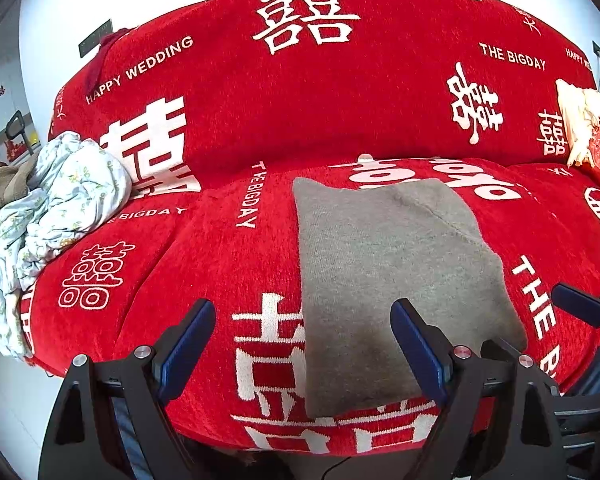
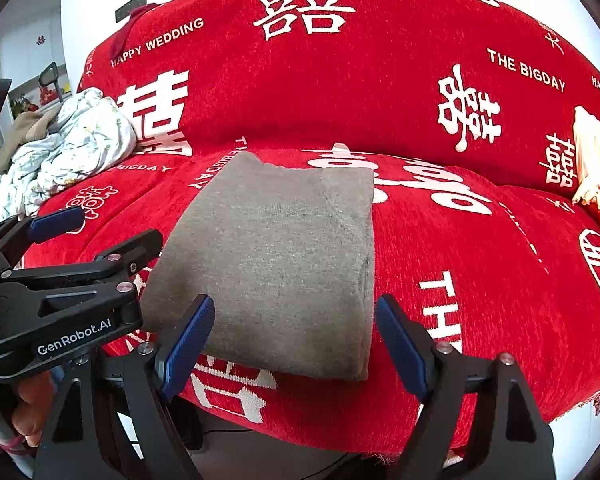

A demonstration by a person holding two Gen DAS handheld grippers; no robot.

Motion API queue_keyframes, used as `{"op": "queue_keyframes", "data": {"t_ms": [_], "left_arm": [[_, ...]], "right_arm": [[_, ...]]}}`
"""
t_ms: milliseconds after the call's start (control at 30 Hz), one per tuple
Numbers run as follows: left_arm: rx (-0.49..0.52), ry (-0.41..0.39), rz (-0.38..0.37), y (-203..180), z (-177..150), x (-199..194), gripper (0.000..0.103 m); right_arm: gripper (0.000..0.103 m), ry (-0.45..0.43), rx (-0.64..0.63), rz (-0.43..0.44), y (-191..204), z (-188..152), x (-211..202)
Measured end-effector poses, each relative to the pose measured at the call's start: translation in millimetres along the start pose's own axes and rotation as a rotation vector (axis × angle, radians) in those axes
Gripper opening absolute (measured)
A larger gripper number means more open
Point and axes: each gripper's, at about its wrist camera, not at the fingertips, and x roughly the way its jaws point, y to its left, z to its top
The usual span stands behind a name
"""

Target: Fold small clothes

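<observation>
A: Garment position?
B: Grey, folded flat, lying on the red sofa seat at its front edge.
A: Grippers?
B: Left hand-held gripper spread wide, holding nothing. Right hand-held gripper likewise spread, straddling the garment's near edge. Floral bundle lies at the left.

Sofa under a red cover printed with white characters, "HAPPY WEDDING", "THE BIGDAY". On the seat: folded grey garment lying flat at centre; crumpled pale floral cloth heaped at the left end; cream cloth bunched far right.
</observation>
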Motion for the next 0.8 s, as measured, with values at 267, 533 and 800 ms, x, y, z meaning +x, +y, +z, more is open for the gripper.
{"op": "queue_keyframes", "data": {"t_ms": [267,533,800], "left_arm": [[0.004,-0.002,0.007,1.1,0.1,0.6,0.090],[0.013,-0.002,0.008,-1.8,-0.3,0.1,0.090],[0.018,0.004,0.001,-3.2,0.1,0.3,0.090]], "right_arm": [[0.085,0.000,0.000,0.000,0.5,0.0,0.0],[0.085,0.000,0.000,0.000,1.3,-0.3,-0.7],[0.085,0.001,-0.002,0.001,1.1,-0.7,0.1]]}}
